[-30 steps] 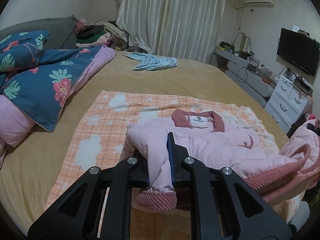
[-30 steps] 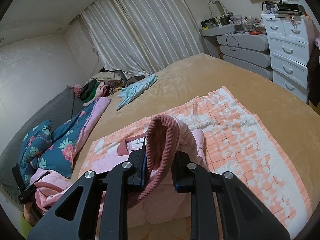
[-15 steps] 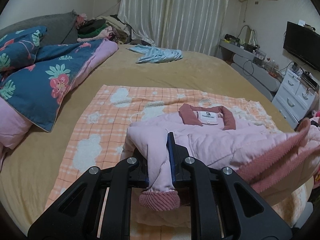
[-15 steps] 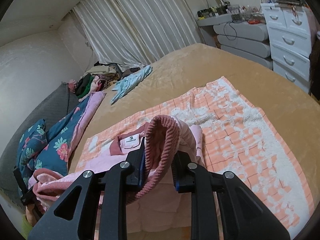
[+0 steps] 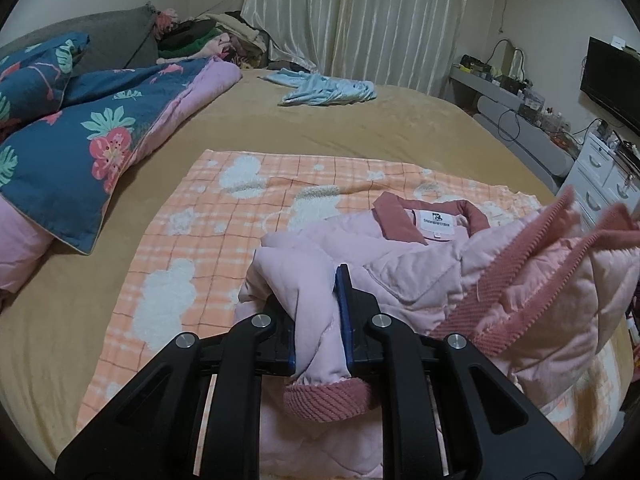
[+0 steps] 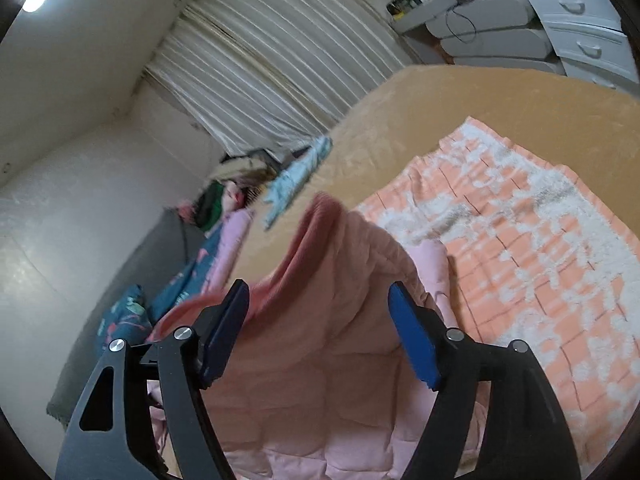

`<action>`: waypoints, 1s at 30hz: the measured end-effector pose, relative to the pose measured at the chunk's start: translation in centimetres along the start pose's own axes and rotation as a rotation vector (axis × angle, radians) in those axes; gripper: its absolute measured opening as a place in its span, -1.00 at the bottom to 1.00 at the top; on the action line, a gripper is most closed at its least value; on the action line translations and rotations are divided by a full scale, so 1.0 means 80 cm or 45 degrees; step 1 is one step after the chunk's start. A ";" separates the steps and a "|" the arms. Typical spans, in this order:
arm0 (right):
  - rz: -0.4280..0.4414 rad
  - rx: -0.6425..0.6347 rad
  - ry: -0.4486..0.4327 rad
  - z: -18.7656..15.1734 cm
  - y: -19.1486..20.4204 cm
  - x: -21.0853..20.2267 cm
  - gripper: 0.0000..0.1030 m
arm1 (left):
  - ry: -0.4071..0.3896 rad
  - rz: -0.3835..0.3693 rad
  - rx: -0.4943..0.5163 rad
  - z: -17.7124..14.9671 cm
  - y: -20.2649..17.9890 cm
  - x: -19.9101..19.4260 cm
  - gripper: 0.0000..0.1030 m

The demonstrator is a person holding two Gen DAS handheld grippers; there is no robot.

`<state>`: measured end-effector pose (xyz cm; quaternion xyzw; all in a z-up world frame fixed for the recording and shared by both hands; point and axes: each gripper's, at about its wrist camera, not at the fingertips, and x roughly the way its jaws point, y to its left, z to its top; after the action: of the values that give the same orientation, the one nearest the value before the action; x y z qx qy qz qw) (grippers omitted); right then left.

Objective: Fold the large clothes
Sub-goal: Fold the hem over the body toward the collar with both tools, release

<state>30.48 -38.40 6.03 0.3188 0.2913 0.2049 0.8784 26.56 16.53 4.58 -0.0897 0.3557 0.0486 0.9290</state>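
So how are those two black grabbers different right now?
The left gripper has its fingers pinched shut on the pink jacket, clamping a sleeve just above its ribbed cuff. The right gripper stands wide, its fingers opening, with the jacket's fabric lying loose between them, not pressed. Both are black with blue pads and point over the orange blanket.
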 end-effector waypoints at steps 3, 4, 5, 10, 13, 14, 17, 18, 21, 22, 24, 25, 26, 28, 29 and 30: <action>-0.028 -0.043 -0.045 -0.013 -0.004 -0.007 0.59 | 0.005 -0.002 -0.006 0.001 0.001 0.006 -0.80; -0.092 -0.085 -0.033 -0.023 -0.006 -0.004 0.62 | 0.006 -0.002 -0.008 0.002 0.000 0.008 -0.78; -0.150 -0.122 -0.016 -0.032 -0.008 -0.001 0.63 | 0.007 -0.003 -0.012 0.002 0.000 0.010 -0.76; -0.394 -0.322 0.112 -0.084 -0.015 0.033 0.66 | -0.001 -0.021 -0.048 0.005 -0.004 0.009 -0.45; -0.448 -0.398 0.151 -0.106 -0.018 0.045 0.66 | -0.015 -0.061 -0.070 0.009 -0.008 0.000 0.02; -0.455 -0.417 0.157 -0.111 -0.018 0.047 0.66 | -0.026 -0.079 -0.074 0.010 -0.009 -0.003 0.24; -0.466 -0.457 0.152 -0.118 -0.013 0.049 0.71 | -0.106 -0.068 -0.033 0.018 -0.022 -0.030 0.57; -0.466 -0.467 0.144 -0.119 -0.012 0.047 0.74 | -0.138 -0.058 -0.007 0.020 -0.026 -0.038 0.65; -0.474 -0.493 0.127 -0.119 -0.008 0.044 0.76 | -0.202 -0.006 0.041 0.016 -0.026 -0.056 0.77; -0.477 -0.500 0.125 -0.117 -0.007 0.044 0.77 | -0.211 0.008 0.045 0.010 -0.020 -0.060 0.79; -0.492 -0.528 0.123 -0.117 -0.005 0.043 0.78 | -0.203 0.054 0.041 -0.006 -0.003 -0.057 0.81; -0.501 -0.539 0.120 -0.115 -0.006 0.044 0.78 | -0.189 0.079 0.032 -0.014 0.007 -0.051 0.81; -0.506 -0.543 0.119 -0.114 -0.007 0.046 0.78 | -0.167 0.093 0.019 -0.022 0.016 -0.044 0.82; -0.516 -0.540 0.124 -0.110 -0.012 0.050 0.78 | -0.070 0.091 -0.048 -0.048 0.047 -0.018 0.82; -0.522 -0.536 0.124 -0.108 -0.015 0.053 0.78 | -0.021 0.076 -0.072 -0.062 0.060 -0.004 0.82; -0.527 -0.531 0.129 -0.107 -0.018 0.056 0.78 | 0.022 0.055 -0.088 -0.074 0.070 0.008 0.82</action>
<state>28.53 -33.22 -2.05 0.0545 0.3451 0.0924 0.9324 22.31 20.82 -0.92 -0.1144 0.3635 0.0801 0.9211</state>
